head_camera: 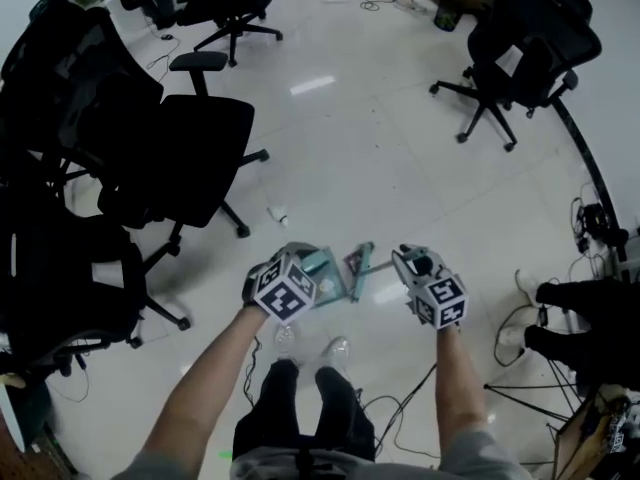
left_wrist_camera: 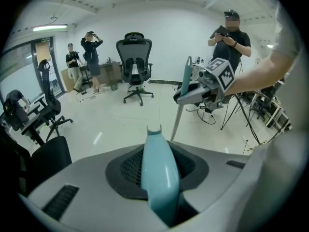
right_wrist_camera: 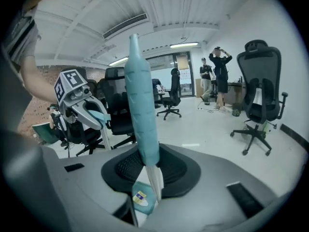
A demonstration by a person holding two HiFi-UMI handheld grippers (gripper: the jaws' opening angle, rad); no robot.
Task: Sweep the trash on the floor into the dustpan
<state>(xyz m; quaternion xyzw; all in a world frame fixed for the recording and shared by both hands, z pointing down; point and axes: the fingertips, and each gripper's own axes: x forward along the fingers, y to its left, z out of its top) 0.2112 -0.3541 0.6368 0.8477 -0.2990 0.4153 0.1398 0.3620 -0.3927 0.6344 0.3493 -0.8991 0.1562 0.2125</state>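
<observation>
My left fingers [left_wrist_camera: 91, 182] are clenched on a pale blue dustpan handle [left_wrist_camera: 159, 170], which rises from between them in the lower middle of the left gripper view and ends in a small notch. My right fingers [right_wrist_camera: 207, 182] are clenched on a broom handle [right_wrist_camera: 141, 115]. Its blue grip stands up the middle of the right gripper view, with a white shaft and a small label down between the pads.

In the head view the blue dustpan [head_camera: 325, 268] shows just below the centre of the frame, ahead of my left hand. The broom [head_camera: 358, 265] slants just right of it, between my two hands. I cannot tell whether either one touches the floor [head_camera: 380, 148].

A small white scrap [head_camera: 277, 213] lies on the pale, glossy floor a little above and left of the dustpan, apart from it.

A black office chair [head_camera: 190, 158] stands at the left of the frame, near the scrap, and another chair [head_camera: 520, 58] at the upper right. Cables [head_camera: 400, 408] trail across the floor at the bottom.

In the left gripper view a person [left_wrist_camera: 231, 42] stands at the upper right.
</observation>
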